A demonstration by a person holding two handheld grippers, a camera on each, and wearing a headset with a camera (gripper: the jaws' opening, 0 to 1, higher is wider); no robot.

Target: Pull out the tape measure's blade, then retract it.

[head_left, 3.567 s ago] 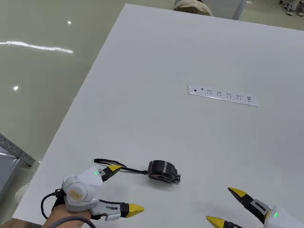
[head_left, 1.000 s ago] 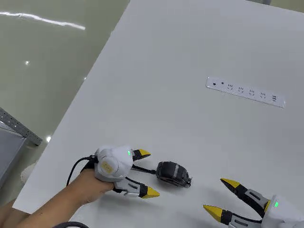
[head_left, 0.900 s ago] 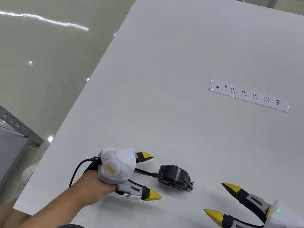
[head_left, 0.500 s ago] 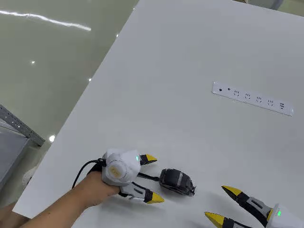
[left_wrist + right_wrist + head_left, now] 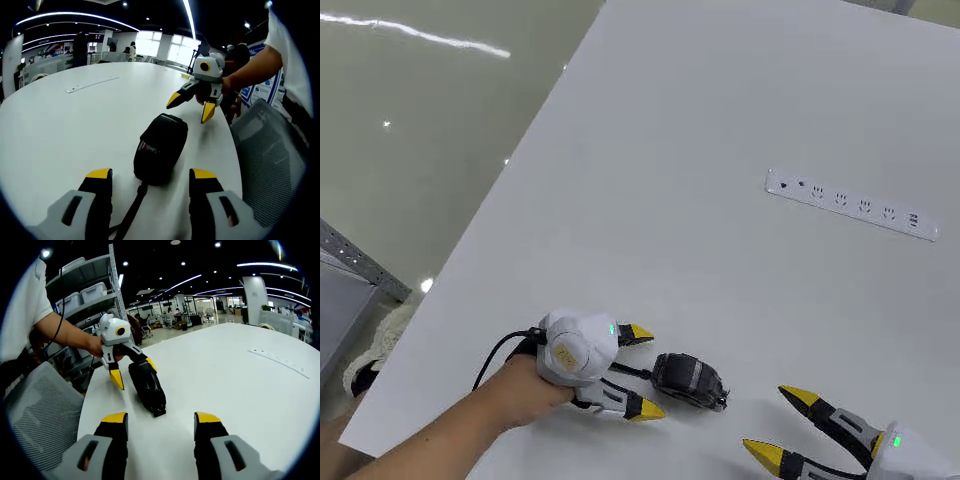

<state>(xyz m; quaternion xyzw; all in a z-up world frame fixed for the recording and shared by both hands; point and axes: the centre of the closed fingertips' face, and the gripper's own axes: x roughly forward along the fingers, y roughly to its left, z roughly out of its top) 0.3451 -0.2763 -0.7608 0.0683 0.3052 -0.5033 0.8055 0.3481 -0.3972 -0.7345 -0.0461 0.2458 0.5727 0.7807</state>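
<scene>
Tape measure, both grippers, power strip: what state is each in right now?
Tape measure: lying on the table, blade not pulled out.
Strap: slack, running back between the left gripper's jaws.
Left gripper: open, jaws either side of the strap, gripping nothing.
Right gripper: open, empty, apart from the tape measure.
Power strip: flat on the table, no plugs seen.

Tape measure: black case, grey band, possibly a small red mark. Left gripper and right gripper: white bodies, black fingers, yellow tips. Bench: plain white.
</scene>
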